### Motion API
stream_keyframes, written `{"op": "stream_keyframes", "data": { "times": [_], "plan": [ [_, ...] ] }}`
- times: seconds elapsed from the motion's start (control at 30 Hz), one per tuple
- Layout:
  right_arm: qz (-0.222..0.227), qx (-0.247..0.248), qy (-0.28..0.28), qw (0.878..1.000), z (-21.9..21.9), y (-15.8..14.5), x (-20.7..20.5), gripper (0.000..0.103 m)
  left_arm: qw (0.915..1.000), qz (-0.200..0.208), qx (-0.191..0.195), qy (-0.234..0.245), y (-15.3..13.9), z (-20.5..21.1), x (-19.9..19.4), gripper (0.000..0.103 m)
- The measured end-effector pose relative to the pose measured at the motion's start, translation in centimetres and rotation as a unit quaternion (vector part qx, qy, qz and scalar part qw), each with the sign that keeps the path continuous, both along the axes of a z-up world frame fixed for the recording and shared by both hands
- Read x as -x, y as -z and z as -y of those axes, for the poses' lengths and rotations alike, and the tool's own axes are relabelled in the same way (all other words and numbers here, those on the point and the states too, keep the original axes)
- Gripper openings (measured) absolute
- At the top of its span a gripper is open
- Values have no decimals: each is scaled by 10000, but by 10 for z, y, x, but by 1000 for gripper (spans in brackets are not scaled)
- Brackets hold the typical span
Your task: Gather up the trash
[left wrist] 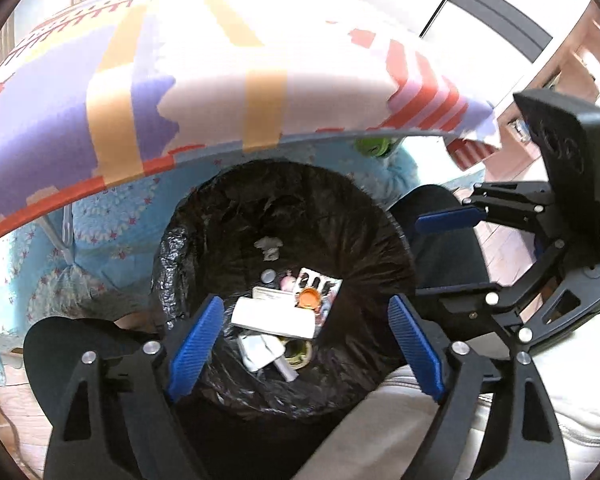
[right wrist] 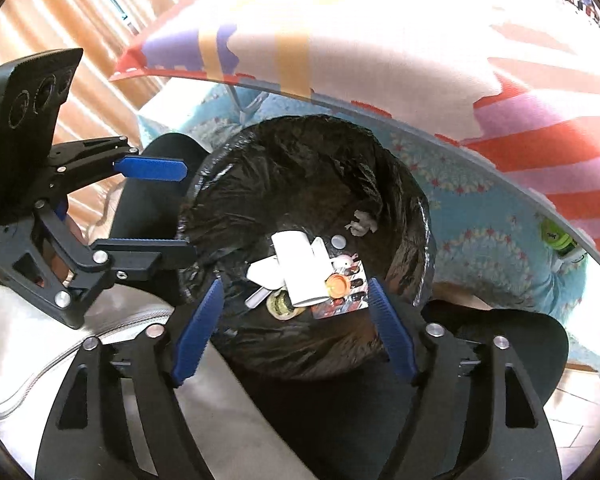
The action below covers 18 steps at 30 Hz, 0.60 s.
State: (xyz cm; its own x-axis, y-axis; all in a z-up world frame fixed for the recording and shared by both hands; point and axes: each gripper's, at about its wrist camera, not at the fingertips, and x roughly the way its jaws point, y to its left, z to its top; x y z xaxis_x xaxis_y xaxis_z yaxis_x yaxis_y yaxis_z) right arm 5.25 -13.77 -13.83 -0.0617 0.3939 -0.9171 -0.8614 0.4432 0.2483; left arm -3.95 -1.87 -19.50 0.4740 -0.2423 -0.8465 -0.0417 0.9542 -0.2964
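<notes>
I have both grippers over the bin [left wrist: 188,248], which stands on the floor just under the edge of the table [left wrist: 204,80] and is lined with a black bag [right wrist: 400,200]. My left gripper [left wrist: 306,344] points down into the bin mouth with its jaws wide and nothing between them. My right gripper [right wrist: 294,332] does the same from the other side, jaws wide and empty. Each shows in the other's camera, side by side above the rim. The trash [left wrist: 276,320] lies at the bottom of the bin: a flat white box [right wrist: 300,268], an orange cap [left wrist: 309,298], a printed card [right wrist: 352,300], a roll of tape [left wrist: 300,354], and a crumpled tissue [right wrist: 362,224] a little apart from the pile. A green bottle [right wrist: 556,236] sits under the table on a blue quilt [left wrist: 108,216].
</notes>
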Motion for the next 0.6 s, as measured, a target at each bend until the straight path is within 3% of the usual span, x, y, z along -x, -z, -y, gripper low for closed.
{"op": "stream_keyframes", "data": {
  "times": [0.37, 0.6],
  "plan": [
    [171, -92, 41, 9998, 9, -31, 15, 86, 9993, 377, -54, 59, -37, 9, 19, 83],
    [221, -176, 2, 9996, 12, -39, 20, 86, 9989, 458, -74, 71, -46, 12, 24, 83]
  ]
}}
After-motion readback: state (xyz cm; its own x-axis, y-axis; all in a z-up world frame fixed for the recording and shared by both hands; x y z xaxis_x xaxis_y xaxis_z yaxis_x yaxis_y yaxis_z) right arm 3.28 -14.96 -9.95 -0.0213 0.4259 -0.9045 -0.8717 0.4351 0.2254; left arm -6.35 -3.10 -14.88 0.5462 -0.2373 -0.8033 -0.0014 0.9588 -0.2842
